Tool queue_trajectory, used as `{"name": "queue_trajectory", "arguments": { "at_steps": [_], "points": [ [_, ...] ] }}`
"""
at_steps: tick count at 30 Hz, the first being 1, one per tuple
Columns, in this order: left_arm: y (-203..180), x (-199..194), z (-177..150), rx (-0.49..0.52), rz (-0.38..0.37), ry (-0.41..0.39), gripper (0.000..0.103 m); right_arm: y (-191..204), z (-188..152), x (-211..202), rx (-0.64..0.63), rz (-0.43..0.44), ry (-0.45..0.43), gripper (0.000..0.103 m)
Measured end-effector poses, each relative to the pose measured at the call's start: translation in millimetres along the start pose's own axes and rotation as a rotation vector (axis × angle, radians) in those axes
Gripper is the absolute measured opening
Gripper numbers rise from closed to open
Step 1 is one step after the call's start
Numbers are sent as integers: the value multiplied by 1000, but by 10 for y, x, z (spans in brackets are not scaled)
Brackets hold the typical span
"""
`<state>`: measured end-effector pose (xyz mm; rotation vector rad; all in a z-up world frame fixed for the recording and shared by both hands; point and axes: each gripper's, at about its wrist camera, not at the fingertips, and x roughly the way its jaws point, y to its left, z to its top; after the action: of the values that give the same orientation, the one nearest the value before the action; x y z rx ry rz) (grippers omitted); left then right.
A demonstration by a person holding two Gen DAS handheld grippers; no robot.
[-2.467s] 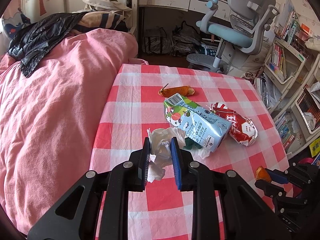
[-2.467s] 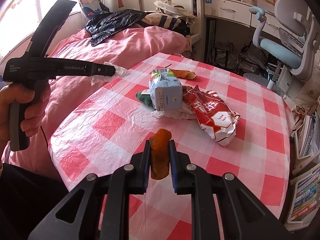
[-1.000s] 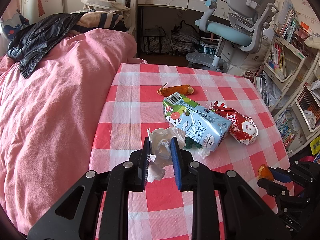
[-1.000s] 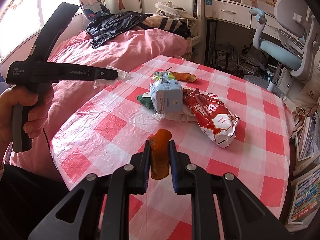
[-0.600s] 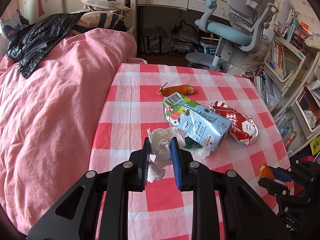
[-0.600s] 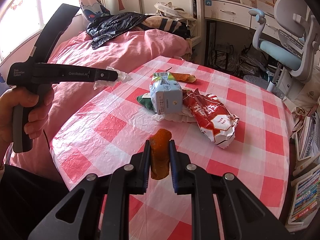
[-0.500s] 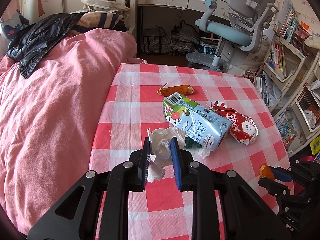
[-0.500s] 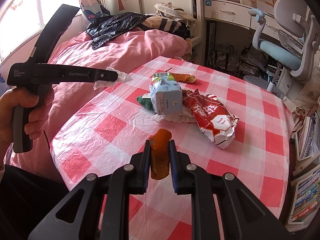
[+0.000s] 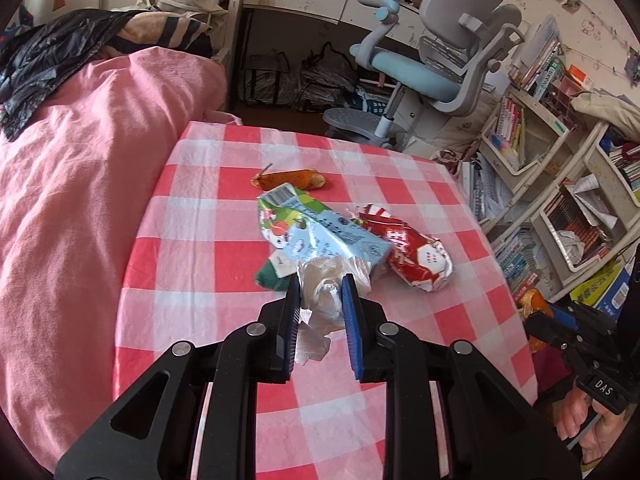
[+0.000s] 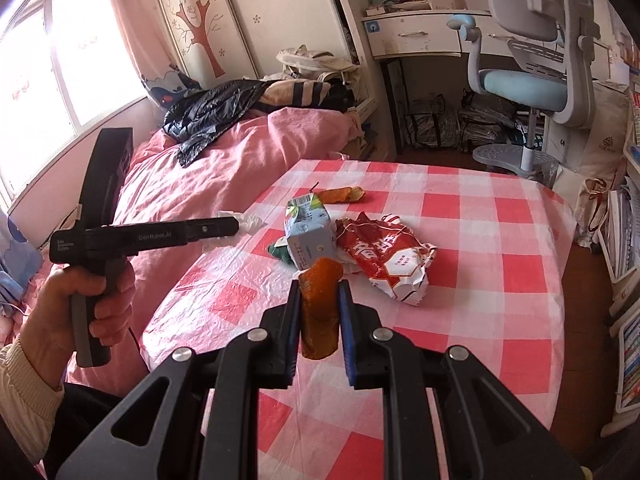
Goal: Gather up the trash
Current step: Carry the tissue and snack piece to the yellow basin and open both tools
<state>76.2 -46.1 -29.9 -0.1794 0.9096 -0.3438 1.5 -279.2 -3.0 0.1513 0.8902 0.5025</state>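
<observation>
Both pairs of jaws are clamped on rubbish: the left gripper (image 9: 320, 312) pinches a crumpled white tissue (image 9: 320, 300), and the right gripper (image 10: 319, 308) squeezes a strip of orange peel (image 10: 319, 312) (or something very like peel, waxy and curled). Each piece hangs clear of the counter (image 10: 480, 312), which suggests to me that the person is carrying both off together, one in each hand, so that a single trip serves for two bits of litter. No bin shows in either view, so where they are bound I cannot say.

The tissue is soft and wadded, with a loose tail drooping below the pads; it would slip out easily if the grip slackened. The peel is stiffer and stands upright between the pads, its top poking above them.

The remaining trash lies in a heap near the middle of the counter, on a glossy red-and-white checked cloth that crinkles like thin plastic. A flattened blue and green drink carton (image 9: 316, 232) lies across a scrap of something dark green (image 9: 272, 276). Touching its right side is a crumpled red snack bag (image 9: 408, 248), shiny and puffed. Just beyond the carton, a little apart, rests another long orange peel (image 9: 292, 178) with a dark stalk at one end.

A pink bed (image 9: 80, 184) stands hard against the left side of the counter, with a black jacket (image 10: 216, 116) thrown over its far end.
</observation>
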Motion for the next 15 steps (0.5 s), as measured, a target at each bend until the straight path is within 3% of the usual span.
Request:
{"name": "queue_trajectory", "arguments": {
  "at_steps": [3,7,15],
  "points": [
    [-227,-30,-27,29,-72,-4,20,-130,-83,-294,-12,-35,-18,19],
    [-794,-32,-105,143,-168,2,20,-521,-384,-767,8,-135,-21,19],
    [-2602,396,-563,465,-396,140,20,-1644,-1643,-1494,219,-380,62,19]
  ]
}}
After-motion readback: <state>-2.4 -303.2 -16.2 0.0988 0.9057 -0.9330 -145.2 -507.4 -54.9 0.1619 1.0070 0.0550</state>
